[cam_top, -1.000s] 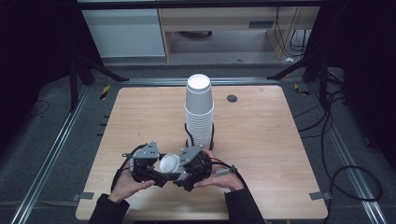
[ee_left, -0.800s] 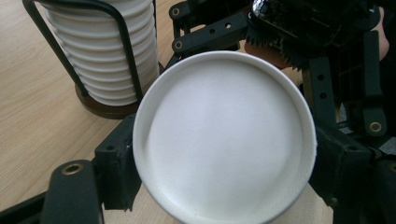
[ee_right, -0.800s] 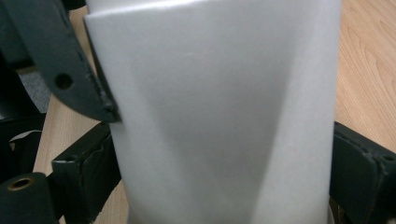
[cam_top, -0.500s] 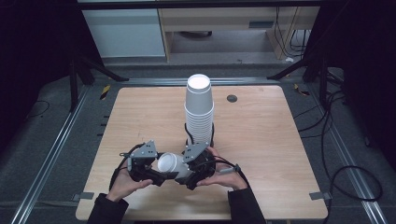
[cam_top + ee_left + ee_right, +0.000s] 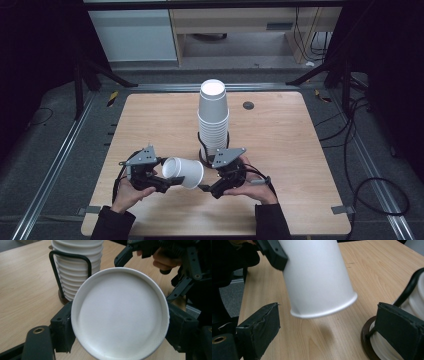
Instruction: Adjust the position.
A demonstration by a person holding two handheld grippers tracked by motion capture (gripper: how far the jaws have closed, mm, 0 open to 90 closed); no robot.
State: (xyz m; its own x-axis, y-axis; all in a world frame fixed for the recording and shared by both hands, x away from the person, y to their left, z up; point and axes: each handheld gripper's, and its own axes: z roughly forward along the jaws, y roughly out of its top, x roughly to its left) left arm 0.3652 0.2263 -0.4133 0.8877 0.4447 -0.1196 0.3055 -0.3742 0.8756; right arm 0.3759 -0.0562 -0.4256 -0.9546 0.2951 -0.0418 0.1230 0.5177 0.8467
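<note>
Left tool: jaws pinching the base end of a single white paper cup, held on its side clear of the counter, mouth toward the right tool. Right tool: jaws spread wide, touching nothing; the cup's rim hangs just ahead of and between them, apart from both pads. Beyond the right tool, just beside it, a tall stack of white paper cups stands upright in a black wire holder. A small dark disc lies farther off on the counter.
</note>
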